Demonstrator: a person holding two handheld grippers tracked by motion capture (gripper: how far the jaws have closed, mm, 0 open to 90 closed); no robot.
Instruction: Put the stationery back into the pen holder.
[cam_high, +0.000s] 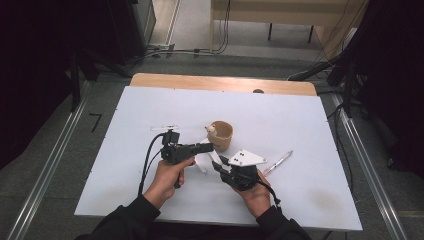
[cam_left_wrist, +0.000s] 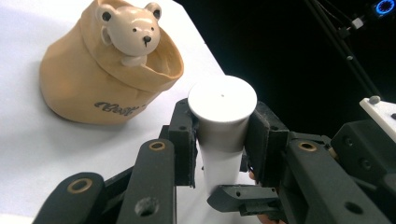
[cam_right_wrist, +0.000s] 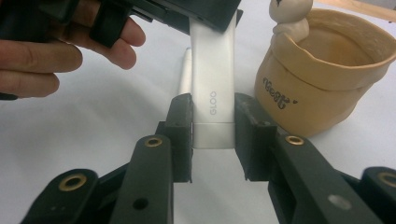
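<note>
Nearest the person, the right gripper (cam_right_wrist: 212, 140) is clamping its jaws on the lower end of a white glue stick (cam_right_wrist: 214, 100), while the left gripper (cam_left_wrist: 222, 135) is squeezing the other end. Just beyond, a tan bear pot (cam_high: 220, 135) is sitting on the white table (cam_high: 300, 115); farther right, what looks like a pen (cam_high: 278, 162) is lying.

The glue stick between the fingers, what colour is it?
White; the glue stick shows best in the right gripper view.

Looks like a lab recording setup: white-topped table (cam_high: 300, 115) boxed in by black curtains (cam_high: 40, 60), metal floor rails (cam_high: 47, 165), loose cables (cam_high: 200, 50) everywhere.
</note>
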